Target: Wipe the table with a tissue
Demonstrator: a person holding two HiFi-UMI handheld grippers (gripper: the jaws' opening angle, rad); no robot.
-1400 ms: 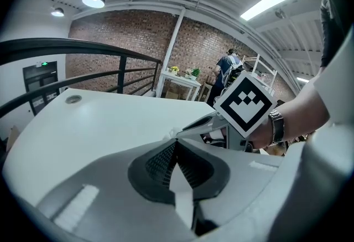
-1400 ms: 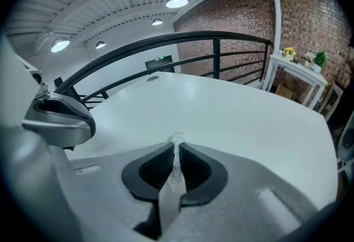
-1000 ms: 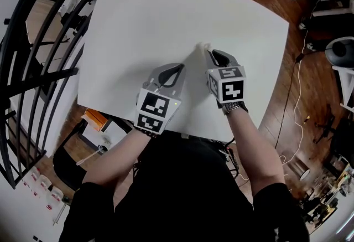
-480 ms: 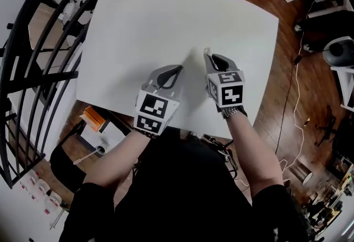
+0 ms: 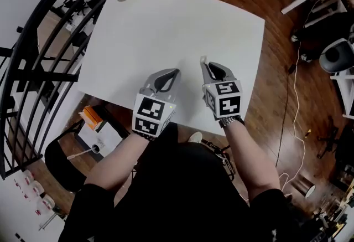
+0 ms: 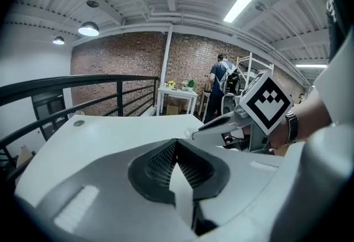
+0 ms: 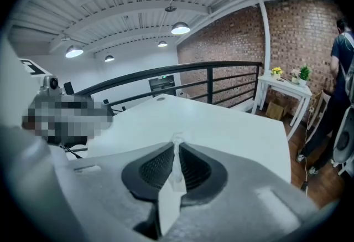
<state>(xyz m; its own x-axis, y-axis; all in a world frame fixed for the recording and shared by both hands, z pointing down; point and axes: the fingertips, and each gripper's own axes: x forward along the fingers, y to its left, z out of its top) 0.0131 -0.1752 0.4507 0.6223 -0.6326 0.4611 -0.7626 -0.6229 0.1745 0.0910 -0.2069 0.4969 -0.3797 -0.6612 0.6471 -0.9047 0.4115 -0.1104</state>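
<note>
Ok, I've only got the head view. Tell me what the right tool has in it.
Observer: The right tool is shut on a thin strip of tissue that pokes past its tips.
Operator: Now check the left one.
Observer: The left tool is shut, with nothing showing past its tips.
Operator: Report anyone nearby.
Observer: A person stands beyond the table, near the brick wall.

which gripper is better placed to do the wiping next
Right. The right gripper is shut on the tissue over the table; the left gripper is shut with nothing between its jaws.
</note>
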